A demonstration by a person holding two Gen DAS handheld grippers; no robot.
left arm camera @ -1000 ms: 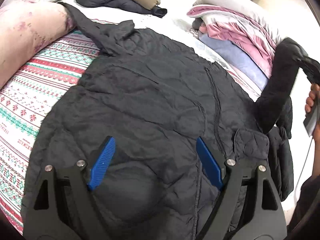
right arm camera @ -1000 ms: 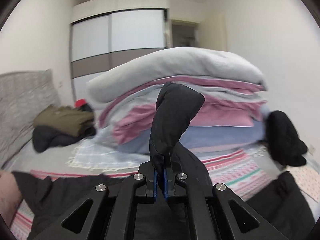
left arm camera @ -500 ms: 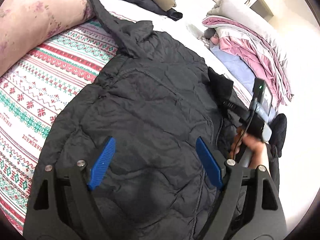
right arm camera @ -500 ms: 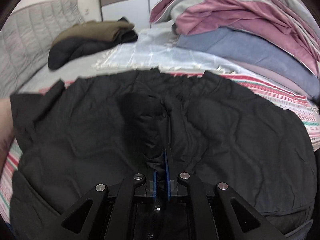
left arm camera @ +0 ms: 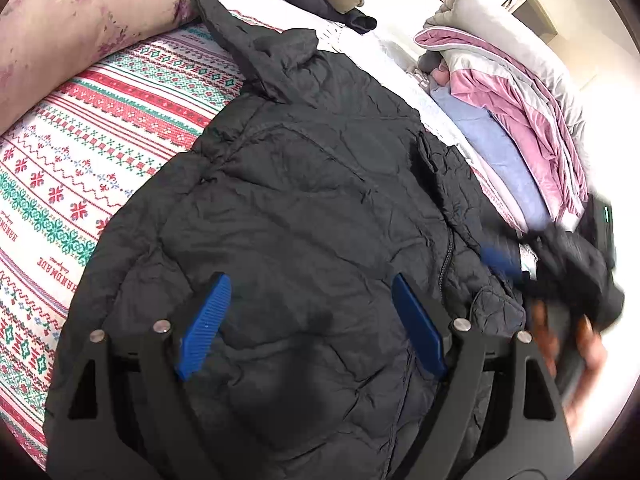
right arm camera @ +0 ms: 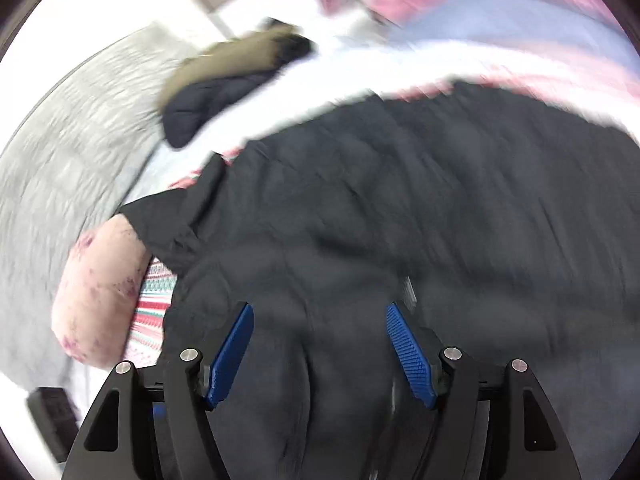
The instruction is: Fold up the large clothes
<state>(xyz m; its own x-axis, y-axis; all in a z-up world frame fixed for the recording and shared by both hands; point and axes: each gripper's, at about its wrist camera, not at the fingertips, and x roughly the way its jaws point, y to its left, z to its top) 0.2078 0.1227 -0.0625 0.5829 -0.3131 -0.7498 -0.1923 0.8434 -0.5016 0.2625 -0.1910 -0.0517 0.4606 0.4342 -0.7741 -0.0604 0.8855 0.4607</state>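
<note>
Left claw: spread wide, blue pads apart, nothing gripped between them; poised over the lower front of the black puffer jacket. Jacket spread flat across the bed, on the red-and-green patterned blanket, hood toward the pink pillow. Further right, a stack of folded quilts past the jacket's far edge.

Right claw: jaws opening, pads clear of the cloth, only loose black fabric lying under the gap; much motion blur in its own view. In the left wrist view, seen blurred at the jacket's right edge, a hand behind it.

Against 1 second ago: sleeve then pinched in the right claw and raised high above the bed; now let go and lying across the jacket's right side. Left claw unchanged in spread, over the same part of the jacket.
</note>
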